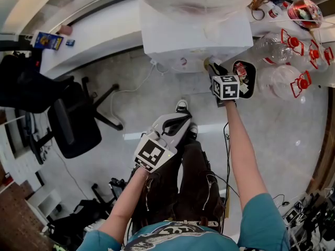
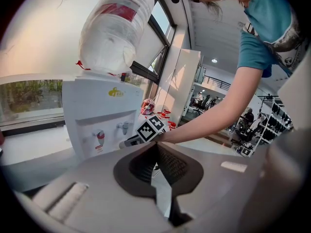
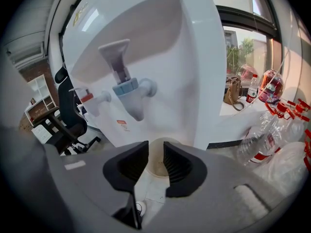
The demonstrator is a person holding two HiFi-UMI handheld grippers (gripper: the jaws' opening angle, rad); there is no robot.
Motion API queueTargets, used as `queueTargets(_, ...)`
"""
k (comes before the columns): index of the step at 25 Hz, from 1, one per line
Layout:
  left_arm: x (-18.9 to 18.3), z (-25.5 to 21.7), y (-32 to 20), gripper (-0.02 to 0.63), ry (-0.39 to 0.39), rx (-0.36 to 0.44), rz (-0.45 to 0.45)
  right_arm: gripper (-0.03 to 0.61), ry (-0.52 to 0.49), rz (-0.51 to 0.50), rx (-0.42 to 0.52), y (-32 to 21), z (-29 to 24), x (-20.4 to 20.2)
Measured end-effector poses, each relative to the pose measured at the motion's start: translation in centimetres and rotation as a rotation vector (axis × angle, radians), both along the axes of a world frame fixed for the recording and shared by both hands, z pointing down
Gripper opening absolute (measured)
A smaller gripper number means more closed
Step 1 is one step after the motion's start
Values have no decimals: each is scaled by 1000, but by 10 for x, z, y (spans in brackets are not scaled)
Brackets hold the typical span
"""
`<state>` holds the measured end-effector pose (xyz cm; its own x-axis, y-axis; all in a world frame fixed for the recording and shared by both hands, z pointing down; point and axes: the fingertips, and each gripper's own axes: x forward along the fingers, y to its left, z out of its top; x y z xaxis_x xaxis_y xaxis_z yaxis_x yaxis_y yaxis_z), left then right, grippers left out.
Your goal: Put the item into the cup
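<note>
A beige paper cup (image 3: 158, 163) sits between the jaws of my right gripper (image 3: 155, 152), which is shut on its near wall. The cup hangs just below the blue tap (image 3: 127, 89) of a white water dispenser (image 3: 165, 42); no water shows. In the head view the right gripper (image 1: 212, 67) reaches up to the dispenser's front (image 1: 193, 35), with the cup (image 1: 207, 64) barely showing. My left gripper (image 1: 180, 120) is held lower, over my legs, shut and empty. Its own view shows the jaws (image 2: 156, 149) meeting, with the dispenser (image 2: 97, 115) and the right gripper's marker cube (image 2: 155, 126) beyond.
Several empty large water bottles (image 1: 285, 61) with red caps lie to the dispenser's right, next to a black bin (image 1: 245, 77). A black office chair (image 1: 73, 124) stands at the left. A white counter (image 1: 89, 35) runs behind. Cables trail on the floor.
</note>
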<state>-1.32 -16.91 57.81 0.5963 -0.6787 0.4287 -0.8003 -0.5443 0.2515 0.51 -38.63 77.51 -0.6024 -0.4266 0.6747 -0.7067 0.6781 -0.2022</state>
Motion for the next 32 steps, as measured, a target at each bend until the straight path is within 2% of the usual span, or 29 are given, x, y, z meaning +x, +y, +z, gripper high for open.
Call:
queueTargets(12,4,-13,-5,3,-2,23,22,92,-48,14,-8,23,-31,15)
queueTargets(25,14,-47,-4,3,-36,49,38,81,-245,60,-31,86,-125,30)
queueTargets(32,9,-57,4,3,-45,33,5,78,-332,30,-4,114,-185,30)
